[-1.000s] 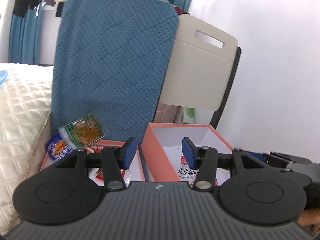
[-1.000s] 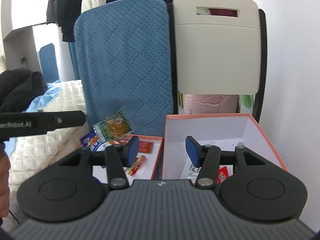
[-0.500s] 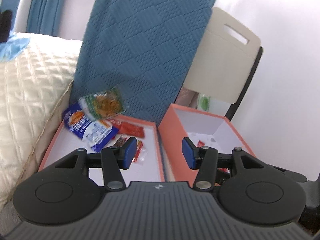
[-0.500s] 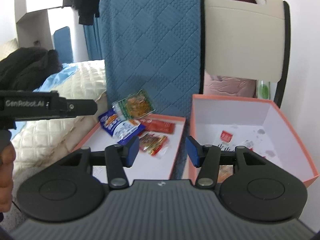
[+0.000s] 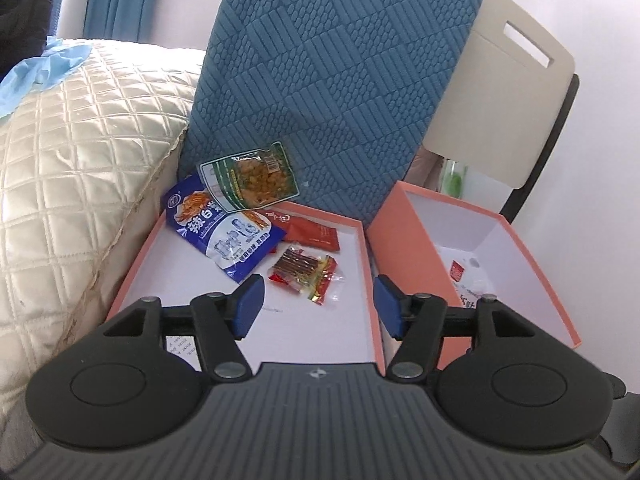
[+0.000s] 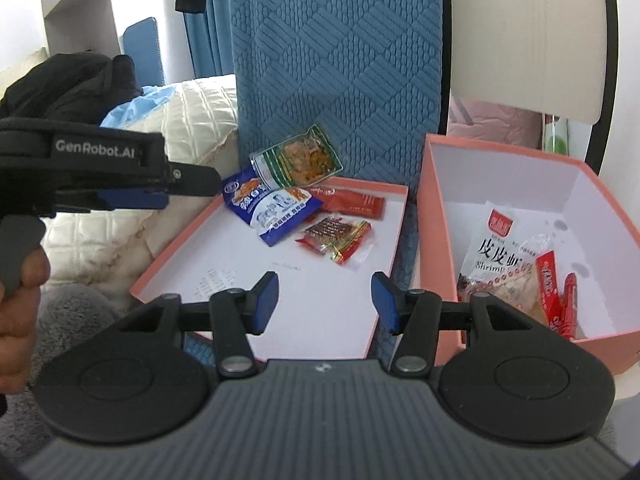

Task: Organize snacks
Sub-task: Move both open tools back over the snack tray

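Observation:
A shallow pink tray (image 5: pixel 370 280) holds a blue snack packet (image 5: pixel 228 236), a green packet (image 5: pixel 252 180) leaning on the cushion, a red sachet (image 5: pixel 314 234) and a clear packet of red sticks (image 5: pixel 306 272). My left gripper (image 5: pixel 318 306) hovers over the tray's near half; its jaws are opening with nothing between them. To the right stands a deep pink box (image 6: pixel 500 168) with a shrimp packet (image 6: pixel 496 256) and red sachets (image 6: pixel 556 292) inside. My right gripper (image 6: pixel 325 300) is open and empty, above the tray's (image 6: pixel 168 264) right edge.
A blue quilted cushion (image 5: pixel 340 80) stands upright behind the tray, and a beige chair back (image 5: pixel 500 100) behind the box. Cream quilted bedding (image 5: pixel 80 140) presses against the tray's left side. A person's hand (image 6: pixel 16 312) holds the left gripper's handle at the left edge.
Both views have tipped downward and come closer, so the tray and the box now fill more of each frame. The left jaws stand wider apart. The snacks have not moved.

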`<act>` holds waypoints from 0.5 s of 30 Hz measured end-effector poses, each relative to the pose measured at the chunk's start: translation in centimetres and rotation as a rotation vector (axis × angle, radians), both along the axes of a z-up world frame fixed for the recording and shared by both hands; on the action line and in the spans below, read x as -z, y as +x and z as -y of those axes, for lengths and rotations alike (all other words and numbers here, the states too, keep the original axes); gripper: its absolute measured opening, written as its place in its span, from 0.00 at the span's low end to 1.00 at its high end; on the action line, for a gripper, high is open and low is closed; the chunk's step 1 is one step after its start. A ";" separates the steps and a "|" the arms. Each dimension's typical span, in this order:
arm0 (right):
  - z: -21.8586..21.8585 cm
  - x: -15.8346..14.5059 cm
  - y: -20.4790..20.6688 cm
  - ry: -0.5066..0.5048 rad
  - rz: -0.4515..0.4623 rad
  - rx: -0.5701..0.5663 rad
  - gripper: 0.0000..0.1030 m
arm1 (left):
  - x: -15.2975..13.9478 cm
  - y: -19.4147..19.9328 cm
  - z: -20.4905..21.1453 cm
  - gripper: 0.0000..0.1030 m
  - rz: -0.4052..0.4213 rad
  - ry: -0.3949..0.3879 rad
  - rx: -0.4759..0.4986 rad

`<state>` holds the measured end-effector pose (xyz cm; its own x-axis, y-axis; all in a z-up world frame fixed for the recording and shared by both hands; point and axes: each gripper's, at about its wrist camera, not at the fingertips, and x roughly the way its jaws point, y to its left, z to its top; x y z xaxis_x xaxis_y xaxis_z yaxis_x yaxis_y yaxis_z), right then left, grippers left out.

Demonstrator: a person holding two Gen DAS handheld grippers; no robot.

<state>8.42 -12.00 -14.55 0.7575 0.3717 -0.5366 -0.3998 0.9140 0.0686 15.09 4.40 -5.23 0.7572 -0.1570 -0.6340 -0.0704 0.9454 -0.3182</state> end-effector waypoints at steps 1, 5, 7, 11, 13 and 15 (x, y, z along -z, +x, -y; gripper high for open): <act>-0.1 0.1 0.3 -0.002 -0.003 -0.005 0.52 | 0.0 0.3 -0.1 0.67 -0.004 0.002 -0.004; -0.4 0.2 1.5 -0.012 -0.008 -0.016 0.52 | 0.4 1.8 -0.5 0.68 -0.013 0.012 -0.017; -0.6 0.3 2.1 -0.015 -0.008 -0.028 0.52 | 0.7 2.7 -0.9 0.70 -0.024 0.001 -0.023; -1.2 0.5 3.6 -0.020 -0.013 -0.034 0.52 | 1.6 4.7 -1.7 0.78 -0.066 -0.012 -0.050; -1.5 0.5 4.2 -0.021 -0.015 -0.038 0.52 | 2.1 5.5 -2.0 0.82 -0.084 -0.020 -0.059; -1.8 0.7 4.9 -0.025 -0.019 -0.042 0.52 | 2.9 6.5 -2.3 0.83 -0.109 -0.031 -0.070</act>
<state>13.33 -10.24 -15.25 0.7308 0.3895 -0.5605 -0.4369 0.8979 0.0543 21.62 6.66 -8.12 0.6943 -0.1268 -0.7085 -0.1718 0.9267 -0.3342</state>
